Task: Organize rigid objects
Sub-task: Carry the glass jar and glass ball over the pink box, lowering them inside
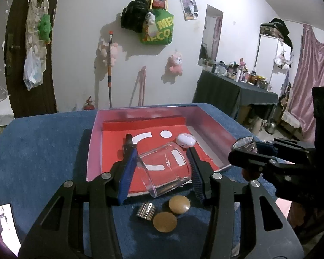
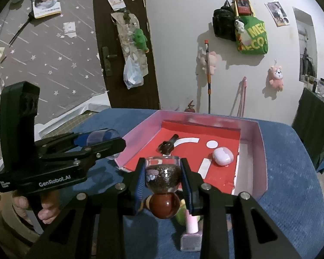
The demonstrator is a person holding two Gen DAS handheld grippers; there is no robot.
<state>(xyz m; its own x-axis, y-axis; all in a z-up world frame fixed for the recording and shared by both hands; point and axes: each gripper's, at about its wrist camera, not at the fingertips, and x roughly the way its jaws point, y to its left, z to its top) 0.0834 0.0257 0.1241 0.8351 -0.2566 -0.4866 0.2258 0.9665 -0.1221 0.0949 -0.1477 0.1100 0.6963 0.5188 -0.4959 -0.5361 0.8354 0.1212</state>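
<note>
Left gripper [image 1: 162, 168]: fingers clenched on a clear plastic cup [image 1: 165, 168], held tilted on its side with the mouth toward the near left. It hangs over the near edge of the open box [image 1: 140, 112], which suggests the cup is on its way into the box.

Right gripper [image 2: 163, 176]: fingers clamped on the glass body of a small jar [image 2: 163, 176] with dark contents and a round brown stopper [image 2: 164, 205] facing the camera. It hangs just short of the box's near wall, apparently likewise bound for the box.

Box interior, red floor: a white earbud case [image 2: 223, 155] at the right and a small dark object [image 2: 167, 145] at the far left, lying apart.

Still loose on the blue table [image 1: 43, 142], near side: two gold discs [image 1: 179, 204], a small metallic piece [image 1: 146, 211] and a pink-handled item [image 2: 191, 226]. Judged: sorting is partly done.
</note>
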